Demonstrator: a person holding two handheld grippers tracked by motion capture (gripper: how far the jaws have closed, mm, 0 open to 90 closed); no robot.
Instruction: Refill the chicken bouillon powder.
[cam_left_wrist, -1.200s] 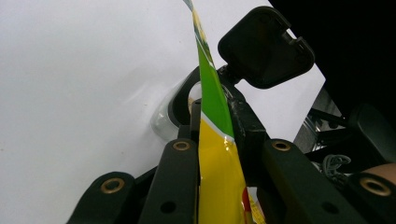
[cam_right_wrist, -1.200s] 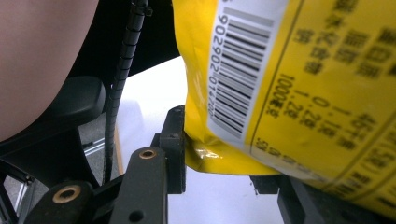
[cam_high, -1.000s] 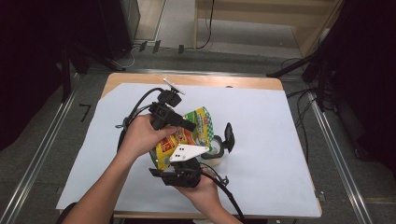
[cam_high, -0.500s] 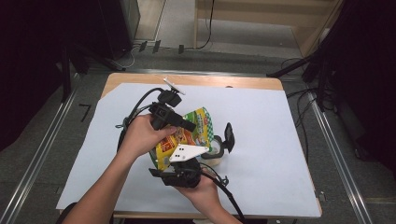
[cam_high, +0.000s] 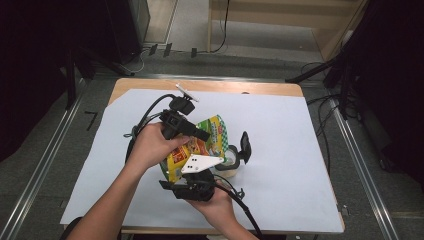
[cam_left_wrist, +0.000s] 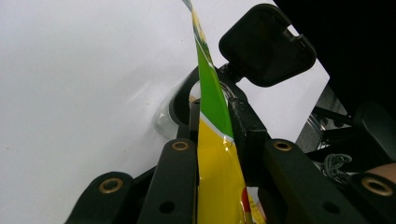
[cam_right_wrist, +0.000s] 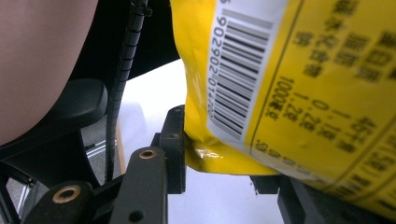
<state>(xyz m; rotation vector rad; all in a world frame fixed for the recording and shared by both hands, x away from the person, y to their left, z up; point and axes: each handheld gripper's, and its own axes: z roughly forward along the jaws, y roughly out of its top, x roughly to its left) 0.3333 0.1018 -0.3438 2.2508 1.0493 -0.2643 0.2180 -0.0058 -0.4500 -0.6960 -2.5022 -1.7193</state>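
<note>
A yellow and green snack bag (cam_high: 192, 147) is held above the table between both grippers. My left gripper (cam_high: 199, 134) comes in from the left and is shut on the bag's upper edge; in the left gripper view the thin bag (cam_left_wrist: 217, 177) stands edge-on, pinched between the jaws of the left gripper (cam_left_wrist: 215, 116). My right gripper (cam_high: 192, 175) reaches up from below, shut on the bag's bottom corner. In the right gripper view the barcode side of the bag (cam_right_wrist: 289, 84) sits between the right gripper's (cam_right_wrist: 219, 158) jaws. A clear jar (cam_high: 229, 164) with an open black flip lid (cam_high: 245, 145) stands just right of the bag.
White paper (cam_high: 300, 150) covers the wooden table (cam_high: 210, 86). Black cables (cam_high: 145, 117) trail from the grippers over the left part of the sheet. Metal rails (cam_high: 365, 175) run along both sides of the table, and dark equipment stands beyond them.
</note>
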